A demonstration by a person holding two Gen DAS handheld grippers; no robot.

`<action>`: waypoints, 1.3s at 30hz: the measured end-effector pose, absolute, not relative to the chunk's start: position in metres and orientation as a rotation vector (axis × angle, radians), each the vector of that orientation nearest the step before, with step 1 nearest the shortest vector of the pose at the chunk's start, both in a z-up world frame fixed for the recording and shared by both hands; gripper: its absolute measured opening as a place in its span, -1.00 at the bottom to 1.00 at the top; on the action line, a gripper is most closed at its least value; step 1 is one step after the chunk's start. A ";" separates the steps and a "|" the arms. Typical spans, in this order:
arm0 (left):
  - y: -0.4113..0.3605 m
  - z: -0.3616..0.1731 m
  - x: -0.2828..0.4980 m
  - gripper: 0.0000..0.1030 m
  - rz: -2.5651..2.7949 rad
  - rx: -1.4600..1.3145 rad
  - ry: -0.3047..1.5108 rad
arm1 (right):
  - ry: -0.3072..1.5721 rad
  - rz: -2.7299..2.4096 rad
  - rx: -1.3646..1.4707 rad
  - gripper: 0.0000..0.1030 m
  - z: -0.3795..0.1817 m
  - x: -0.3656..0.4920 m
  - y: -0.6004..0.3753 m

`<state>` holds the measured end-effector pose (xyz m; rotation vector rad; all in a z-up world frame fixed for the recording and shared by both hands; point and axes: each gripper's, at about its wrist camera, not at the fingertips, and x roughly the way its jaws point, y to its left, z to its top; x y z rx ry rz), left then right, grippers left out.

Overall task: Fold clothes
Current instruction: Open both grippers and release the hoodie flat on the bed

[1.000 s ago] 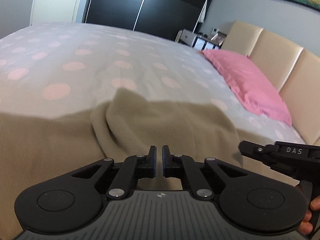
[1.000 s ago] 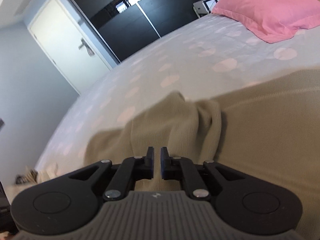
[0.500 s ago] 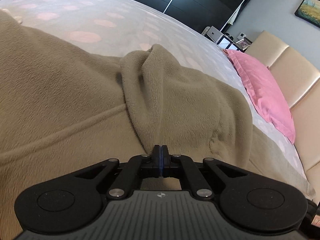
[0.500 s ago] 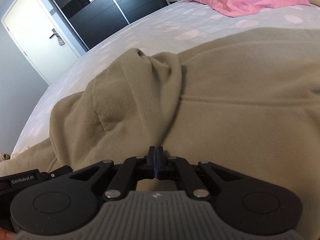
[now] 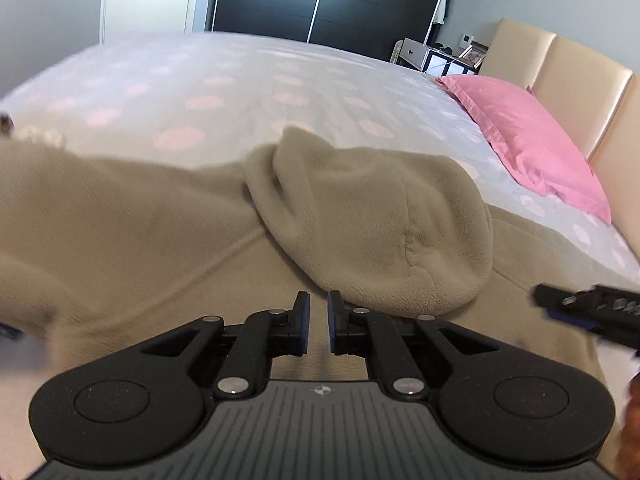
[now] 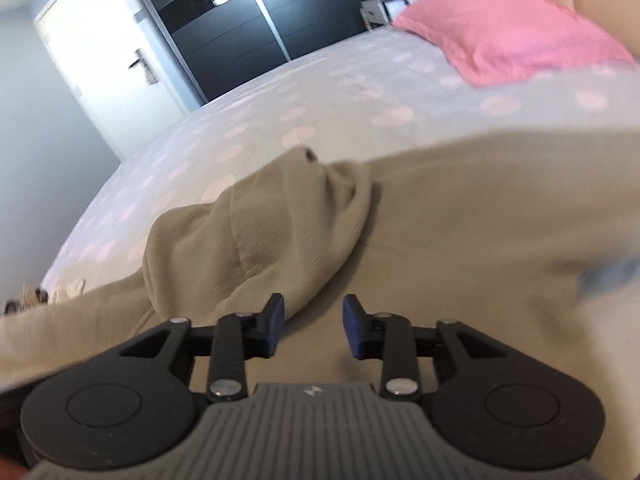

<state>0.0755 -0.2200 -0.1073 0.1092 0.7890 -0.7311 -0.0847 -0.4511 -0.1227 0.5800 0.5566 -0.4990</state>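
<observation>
A beige fleece hooded garment (image 5: 140,240) lies spread across the near part of the bed, its hood (image 5: 380,232) folded down onto the body. My left gripper (image 5: 318,320) hovers just short of the hood's edge, open by a narrow gap with nothing in it. The right wrist view shows the same garment (image 6: 480,220) and its hood (image 6: 260,240). My right gripper (image 6: 312,324) stands wide open over the fabric, holding nothing. The right gripper (image 5: 592,312) also appears at the right edge of the left wrist view.
The bed has a pale sheet with pink dots (image 5: 200,80), bare beyond the garment. A pink pillow (image 5: 528,136) rests against the cream headboard (image 5: 580,68). A dark wardrobe (image 5: 320,0) and a white door (image 6: 108,68) stand behind the bed.
Half a second ago both grippers were shut, low against the garment. Now both have opened and drawn back, the right one wider than the left.
</observation>
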 end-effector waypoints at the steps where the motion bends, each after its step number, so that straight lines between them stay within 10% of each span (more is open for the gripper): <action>1: -0.217 -0.102 0.076 -0.86 -0.729 0.119 0.780 | 0.560 -0.499 0.561 -0.15 -0.116 -0.094 -0.458; 20: -0.229 -0.107 0.073 -0.81 -0.663 0.288 0.823 | 0.560 -1.043 0.820 -0.05 -0.113 -0.329 -0.663; 39: -0.250 -0.146 0.082 -0.76 -0.588 0.390 0.995 | 0.376 -1.236 1.104 0.14 -0.158 -0.392 -0.763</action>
